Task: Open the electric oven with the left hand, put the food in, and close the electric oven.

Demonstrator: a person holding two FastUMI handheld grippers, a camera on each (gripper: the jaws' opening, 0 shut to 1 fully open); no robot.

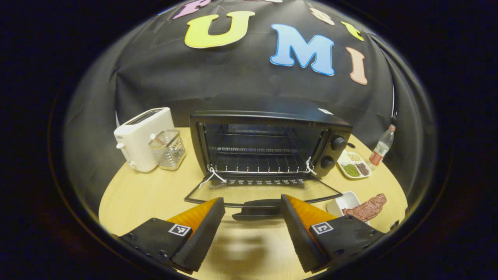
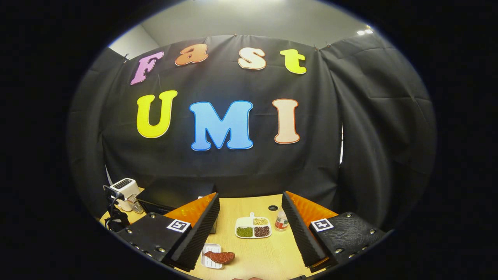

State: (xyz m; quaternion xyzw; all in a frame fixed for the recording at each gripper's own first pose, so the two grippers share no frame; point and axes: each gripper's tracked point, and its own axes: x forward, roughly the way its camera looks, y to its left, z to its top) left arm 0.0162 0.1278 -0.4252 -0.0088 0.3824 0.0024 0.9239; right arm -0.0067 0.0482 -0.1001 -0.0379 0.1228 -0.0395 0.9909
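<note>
Colours seen ahead of the claws

A black oven (image 1: 268, 146) is seen beyond the left claw, a white toaster (image 1: 142, 138) at its left; reddish-brown meat (image 2: 220, 256) on a white tray (image 2: 210, 254) lies between the right claw's fingers.

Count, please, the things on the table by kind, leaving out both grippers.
Electric oven: 1
Toaster: 1
Clear basket: 1
Bottle: 1
Divided dish of beans: 1
Small white tray: 1
Piece of meat: 1
Total: 7

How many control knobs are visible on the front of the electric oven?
2. Both sit on the panel right of the open oven cavity in the left gripper view: the upper knob and, directly below it, the lower knob. None seems hidden.
</note>
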